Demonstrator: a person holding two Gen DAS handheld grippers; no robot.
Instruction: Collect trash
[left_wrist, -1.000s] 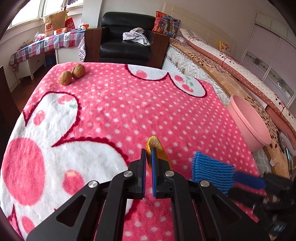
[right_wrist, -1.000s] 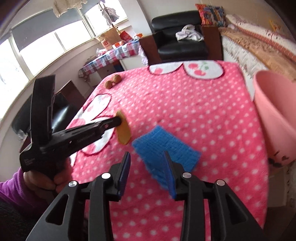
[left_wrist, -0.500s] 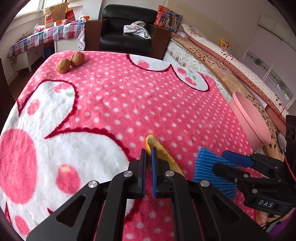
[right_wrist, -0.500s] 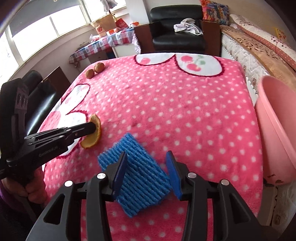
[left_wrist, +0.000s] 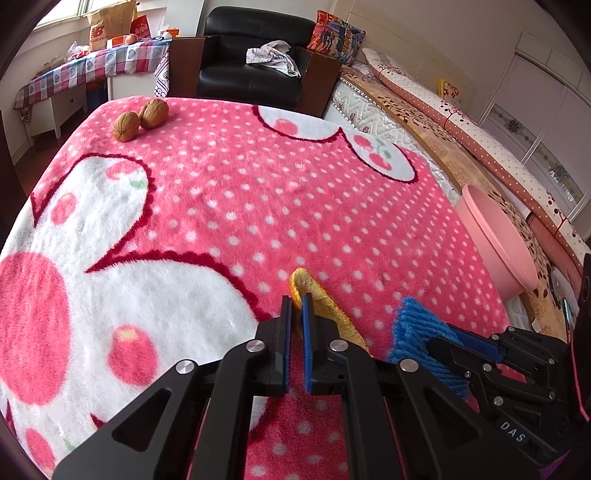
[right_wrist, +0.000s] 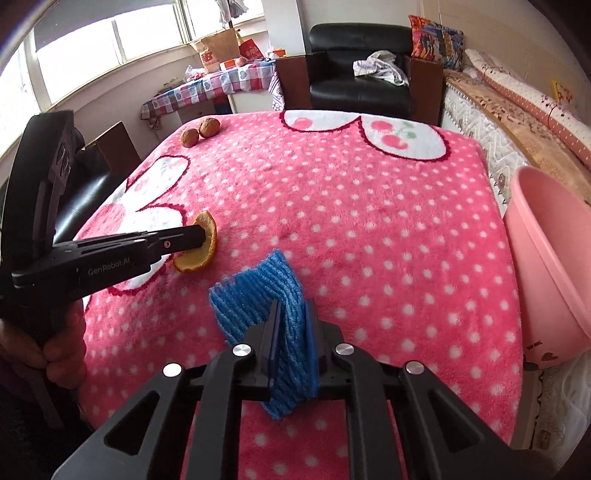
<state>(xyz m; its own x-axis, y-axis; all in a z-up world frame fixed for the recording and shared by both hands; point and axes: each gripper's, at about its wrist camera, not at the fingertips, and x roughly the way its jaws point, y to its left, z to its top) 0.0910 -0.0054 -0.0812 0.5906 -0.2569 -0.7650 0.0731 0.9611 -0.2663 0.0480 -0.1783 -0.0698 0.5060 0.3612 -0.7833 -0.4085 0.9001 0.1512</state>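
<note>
The left gripper (left_wrist: 295, 301) is clamping the near end of an orange peel (left_wrist: 325, 306); most of the peel is lying ahead of and to the right of the jaws, on the pink blanket (left_wrist: 258, 192). The right gripper (right_wrist: 291, 312) is closing on a blue foam net (right_wrist: 258, 291); its jaws have just been closing and are now pinching the net's near corner, with the bulk fanning out ahead and to the left of them.

Risks, as judged:
- The peel is being held by a narrow edge only. A quick lift is likely to let it pivot or slip out.
- The foam net is soft and compressing; a corner grip may be giving way under a swing.
- The two grippers are working near each other, so crossing paths may be causing a knock.
- The pink basin (right_wrist: 554, 258) is standing well to the right of both jaws, off the blanket's edge; a release short of its rim is putting trash on the floor.
- Two walnuts (left_wrist: 140, 114) are sitting far ahead of the jaws, untouched.
</note>
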